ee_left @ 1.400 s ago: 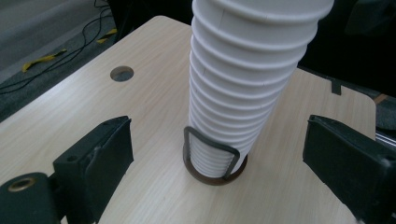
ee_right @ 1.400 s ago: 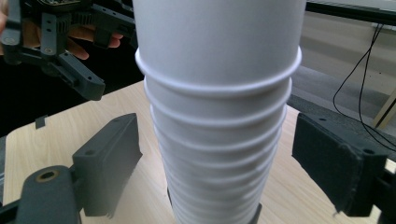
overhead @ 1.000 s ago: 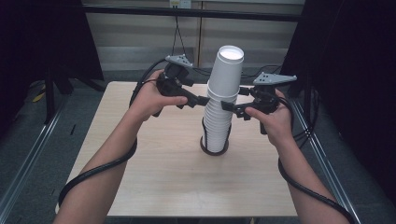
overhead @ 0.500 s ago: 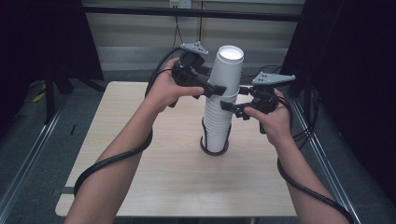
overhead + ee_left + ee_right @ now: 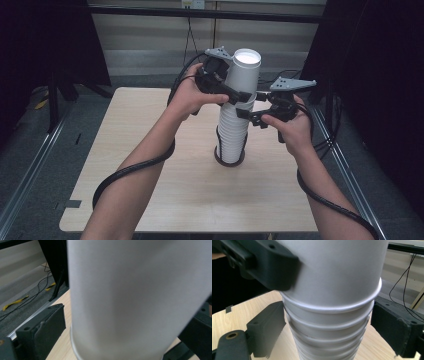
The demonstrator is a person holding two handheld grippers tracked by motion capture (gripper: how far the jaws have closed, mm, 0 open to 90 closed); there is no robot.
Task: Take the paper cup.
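The tall stack of white cups (image 5: 235,125) stands upside down in a dark ring (image 5: 230,161) near the middle of the tabletop (image 5: 150,150). My left claw (image 5: 239,96) grips the top cup (image 5: 243,70), which sits slightly raised. Just below, my right claw (image 5: 245,113) brackets the stack; I cannot tell whether it is clenched.

A stack of cups (image 5: 235,130) stands at the middle of the surface (image 5: 150,150), inside a ring (image 5: 229,161). My left hand-held gripper (image 5: 241,96) reaches the top cup (image 5: 243,75) from ten o'clock. My right hand-held gripper (image 5: 246,115) meets the stack lower down, from three o'clock.
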